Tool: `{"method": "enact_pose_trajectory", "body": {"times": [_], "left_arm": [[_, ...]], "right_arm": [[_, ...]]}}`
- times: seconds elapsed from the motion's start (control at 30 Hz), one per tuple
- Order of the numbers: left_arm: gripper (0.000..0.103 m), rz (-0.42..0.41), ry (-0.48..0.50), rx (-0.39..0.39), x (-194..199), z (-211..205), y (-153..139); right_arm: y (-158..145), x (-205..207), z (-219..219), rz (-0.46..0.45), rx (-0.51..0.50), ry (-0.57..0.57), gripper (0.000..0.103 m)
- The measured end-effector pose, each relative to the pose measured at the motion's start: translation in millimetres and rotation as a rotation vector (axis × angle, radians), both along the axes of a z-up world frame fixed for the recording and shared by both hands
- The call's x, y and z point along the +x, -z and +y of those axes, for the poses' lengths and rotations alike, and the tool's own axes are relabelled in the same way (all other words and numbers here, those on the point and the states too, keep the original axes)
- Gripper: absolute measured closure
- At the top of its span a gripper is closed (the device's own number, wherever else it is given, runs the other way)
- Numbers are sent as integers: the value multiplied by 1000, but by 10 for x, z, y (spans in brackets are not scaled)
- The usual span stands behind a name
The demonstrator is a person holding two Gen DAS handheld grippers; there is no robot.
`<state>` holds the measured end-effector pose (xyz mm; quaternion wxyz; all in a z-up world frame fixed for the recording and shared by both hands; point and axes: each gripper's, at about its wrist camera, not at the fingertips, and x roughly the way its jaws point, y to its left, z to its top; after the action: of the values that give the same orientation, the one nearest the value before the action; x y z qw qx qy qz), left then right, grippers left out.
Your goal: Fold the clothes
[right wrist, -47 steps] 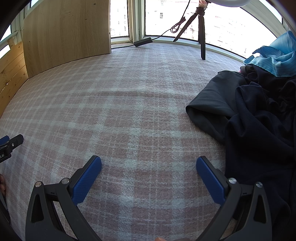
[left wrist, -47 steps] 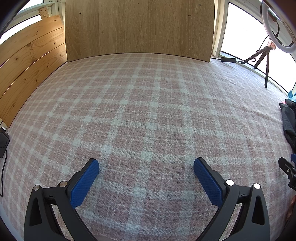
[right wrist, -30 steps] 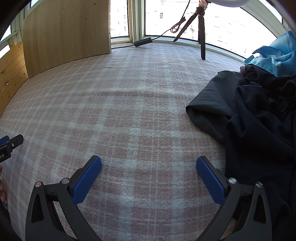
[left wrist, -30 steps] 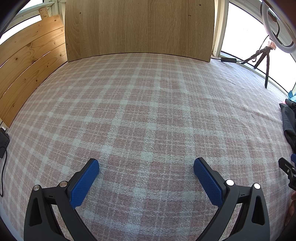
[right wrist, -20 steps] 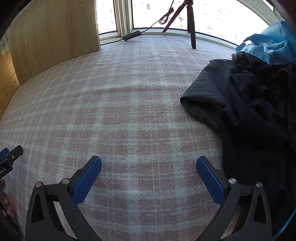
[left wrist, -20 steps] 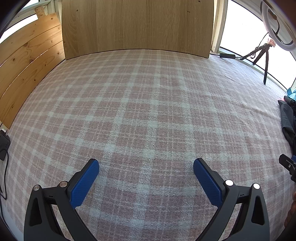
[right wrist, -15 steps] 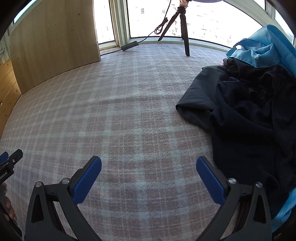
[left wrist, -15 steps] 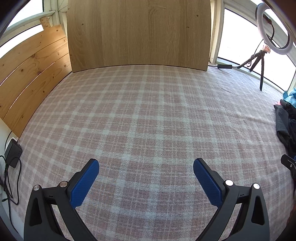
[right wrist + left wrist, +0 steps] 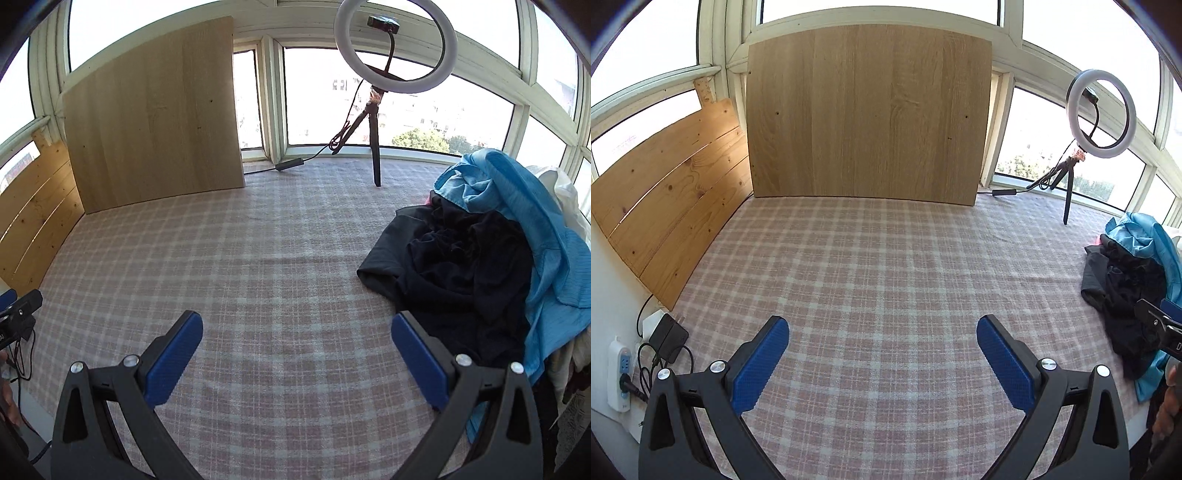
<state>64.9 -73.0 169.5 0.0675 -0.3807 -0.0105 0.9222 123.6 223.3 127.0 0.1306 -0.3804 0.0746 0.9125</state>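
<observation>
Both grippers hover wide apart and empty over the plaid sheet (image 9: 266, 258): the clothes (image 9: 476, 266) lie heaped just right of the right gripper (image 9: 297, 354), well right of the left gripper (image 9: 882, 360).

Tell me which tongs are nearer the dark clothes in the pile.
Right. The right tongs hang open with one finger beside the dark clothes. The left tongs sit open over bare plaid cloth, with the clothes off to their right.
</observation>
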Motion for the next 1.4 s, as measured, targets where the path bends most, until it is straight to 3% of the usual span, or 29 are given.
{"method": "enact_pose_trajectory", "body": {"times": [0.33, 0.43, 0.63, 0.9, 0.97, 1.03, 1.07, 1.13, 1.27, 1.33, 1.4], "left_arm": [[1, 143, 90, 68, -147, 18, -874], [1, 168, 109, 86, -231, 143, -1027], [1, 227, 160, 65, -252, 565, -1186], [1, 219, 202, 77, -359, 1192, -1141], [1, 207, 205, 80, -399, 1338, -1082], [1, 189, 209, 80, -455, 1469, -1002], [1, 179, 210, 77, -488, 1536, -955], [1, 160, 213, 68, -534, 1679, -859], [1, 117, 230, 55, -561, 1953, -685], [1, 102, 236, 43, -560, 2053, -635], [1, 90, 241, 30, -559, 2131, -597]], "right_arm": [[-873, 329, 270, 157, 31, 72, 1], [-1036, 414, 512, 169, 60, 126, 8], [-1169, 676, 1065, 198, 88, 247, 9], [-1000, 1210, 2222, 161, 113, 452, 9], [-883, 1402, 2621, 126, 125, 532, 15], [-726, 1609, 3077, 91, 88, 590, 30], [-641, 1701, 3304, 76, 59, 606, 30], [-480, 1811, 3678, 41, 27, 597, 30], [-266, 1848, 4106, -4, 65, 558, 35], [-164, 1775, 4306, -29, 34, 520, 60], [-65, 1694, 4444, -54, -1, 477, 64]]}}
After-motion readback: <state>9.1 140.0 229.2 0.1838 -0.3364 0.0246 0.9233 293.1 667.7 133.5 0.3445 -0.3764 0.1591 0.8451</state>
